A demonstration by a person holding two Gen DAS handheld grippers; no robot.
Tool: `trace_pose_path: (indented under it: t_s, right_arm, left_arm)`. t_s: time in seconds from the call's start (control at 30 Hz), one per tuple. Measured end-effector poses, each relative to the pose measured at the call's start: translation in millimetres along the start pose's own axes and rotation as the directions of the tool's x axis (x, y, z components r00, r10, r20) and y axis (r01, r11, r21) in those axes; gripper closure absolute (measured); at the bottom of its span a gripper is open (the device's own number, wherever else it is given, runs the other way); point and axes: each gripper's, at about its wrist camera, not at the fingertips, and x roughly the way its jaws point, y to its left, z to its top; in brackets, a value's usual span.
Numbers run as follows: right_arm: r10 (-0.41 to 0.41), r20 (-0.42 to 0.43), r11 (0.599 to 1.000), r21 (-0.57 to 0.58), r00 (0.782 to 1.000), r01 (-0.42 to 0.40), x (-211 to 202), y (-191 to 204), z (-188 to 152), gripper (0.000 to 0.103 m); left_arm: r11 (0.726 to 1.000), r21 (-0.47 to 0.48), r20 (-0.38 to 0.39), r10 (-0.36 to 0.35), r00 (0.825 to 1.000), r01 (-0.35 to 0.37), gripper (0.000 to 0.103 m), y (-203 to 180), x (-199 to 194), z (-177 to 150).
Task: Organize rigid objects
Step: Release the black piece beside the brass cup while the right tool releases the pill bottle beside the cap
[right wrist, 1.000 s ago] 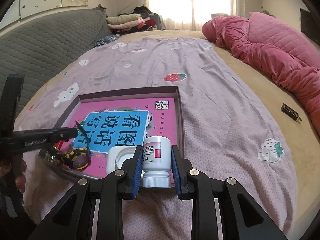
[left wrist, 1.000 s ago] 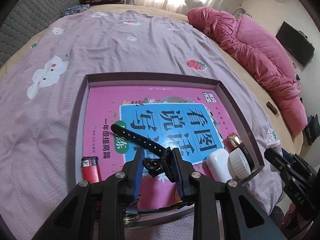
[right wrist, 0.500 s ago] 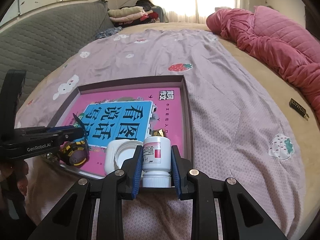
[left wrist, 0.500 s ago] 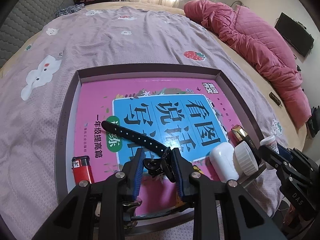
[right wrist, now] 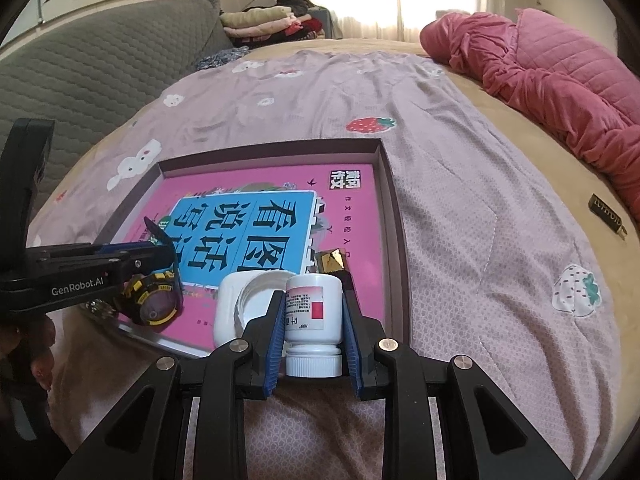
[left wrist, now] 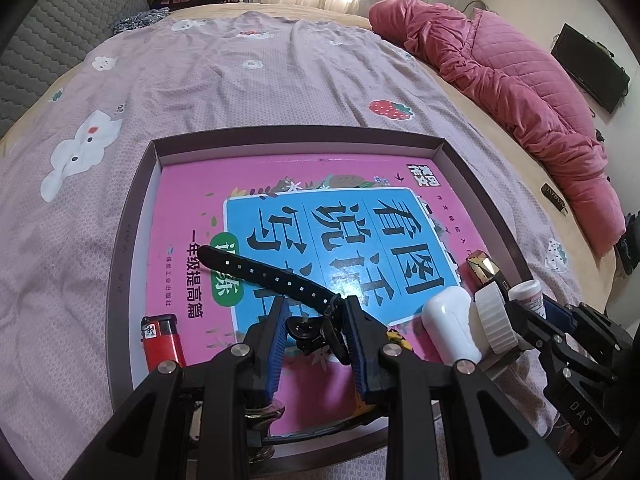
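Left gripper: your left gripper [left wrist: 314, 326] pinches the watch [right wrist: 154, 306] at the near edge of the tray [left wrist: 132, 216], jaws pressed on the band next to the case.
Watch: black, with yellow marks around a round face; its perforated strap [left wrist: 260, 274] sticks out over the pink book [left wrist: 304, 184] that lies flat in the tray.
Right gripper: your right gripper [right wrist: 314, 322] is clamped on the pill bottle [right wrist: 314, 306], just outside the tray's near right corner.
Pill bottle: white plastic, a label with a red square; the ribbed cap points back toward your hand, the bottom toward the tray.
White jar: a white jar [right wrist: 244, 304] lies on its side inside the tray, at the near right corner, its mouth facing you in the right wrist view.
Lighter: a red lighter [left wrist: 162, 342] lies in the tray's near left corner.
Gold object: a small gold and black object [right wrist: 332, 260] lies by the tray's right wall, behind the jar.
Tray: dark brown, shallow, on the lilac bedspread [left wrist: 240, 92] of the bed.
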Motion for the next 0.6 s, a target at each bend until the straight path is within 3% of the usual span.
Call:
trace_pose_path:
  t_s: [0.6]
  right_arm:
    - [0.004,-0.003,1.000,-0.001,1.000,-0.004,1.6,0.2,0.7,0.076]
  left_arm:
    - [0.999,0.009,0.004,0.034,0.999,-0.034,0.075,-4.0,-2.0,-3.3]
